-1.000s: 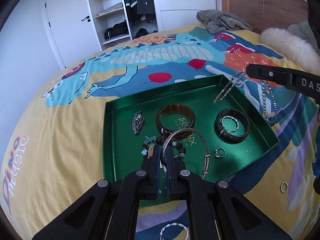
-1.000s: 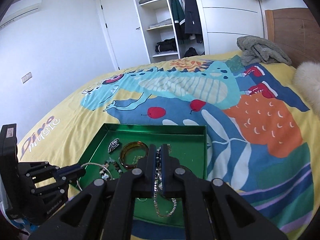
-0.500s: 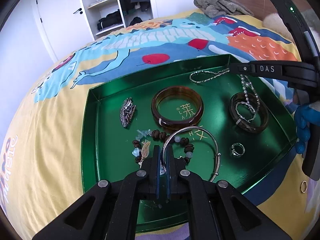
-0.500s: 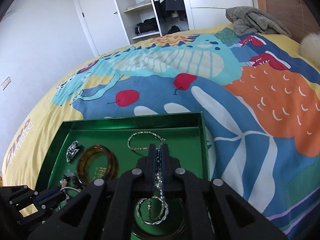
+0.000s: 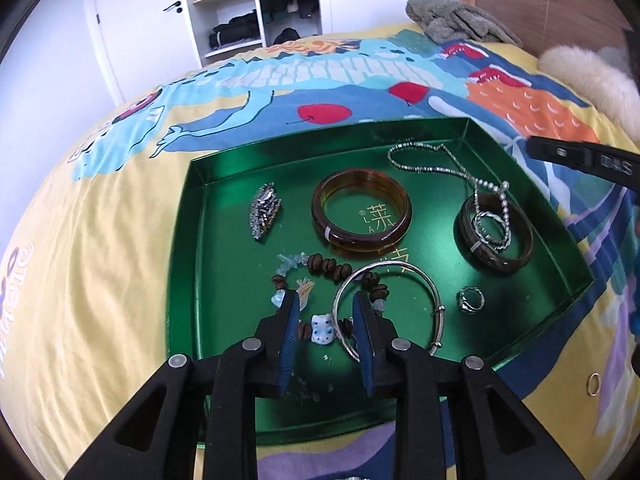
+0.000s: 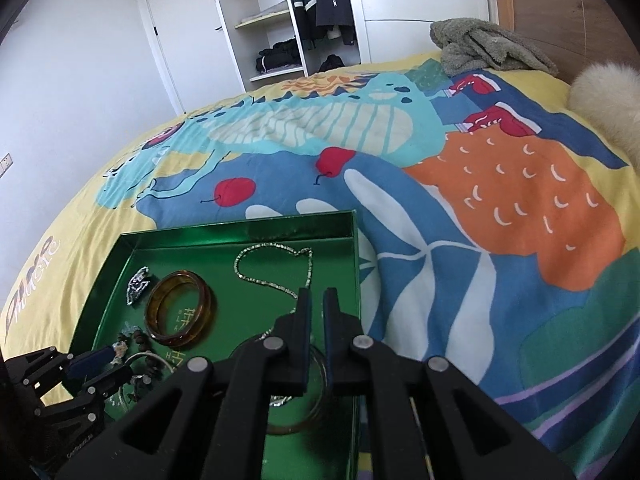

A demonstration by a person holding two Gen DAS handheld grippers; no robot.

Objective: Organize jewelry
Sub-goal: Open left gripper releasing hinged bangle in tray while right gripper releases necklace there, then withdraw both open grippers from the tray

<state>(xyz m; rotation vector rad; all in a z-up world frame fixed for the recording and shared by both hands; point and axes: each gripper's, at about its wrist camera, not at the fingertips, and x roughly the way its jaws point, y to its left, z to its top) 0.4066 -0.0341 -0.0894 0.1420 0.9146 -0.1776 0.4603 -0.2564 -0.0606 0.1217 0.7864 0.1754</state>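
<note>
Lying low-centre in your left view, the shiny green metal tray (image 5: pixel 224 176) holds a smooth amber resin bangle (image 5: pixel 361 213), a thin silver wire bangle (image 5: pixel 400 268) and a beaded silver chain necklace (image 5: pixel 424 168). Your left gripper (image 5: pixel 325 312) fingers are opening, straddling the wire bangle's rim without clamping; your right gripper (image 6: pixel 316 300) fingers stand slightly apart, empty.

We've got plenty of open bedspread (image 6: pixel 500 280) to the right of the green tray (image 5: pixel 192 264) and beyond its far wall, so anything can come in from there. Inside, it's crowded: amber bangle (image 5: pixel 362 214) in the middle, dark bangle (image 5: pixel 496 234) on the right with the chain necklace (image 5: pixel 432 164) draped across it, brooch (image 5: pixel 264 210) on the left. The near side is clogged by the bead bracelet (image 5: pixel 328 266) and silver bangle (image 5: pixel 390 306). Bare floor remains along the far-left corner and far edge (low walls all round, mind). A loose ring (image 5: pixel 594 383) lies outside on the right.
</note>
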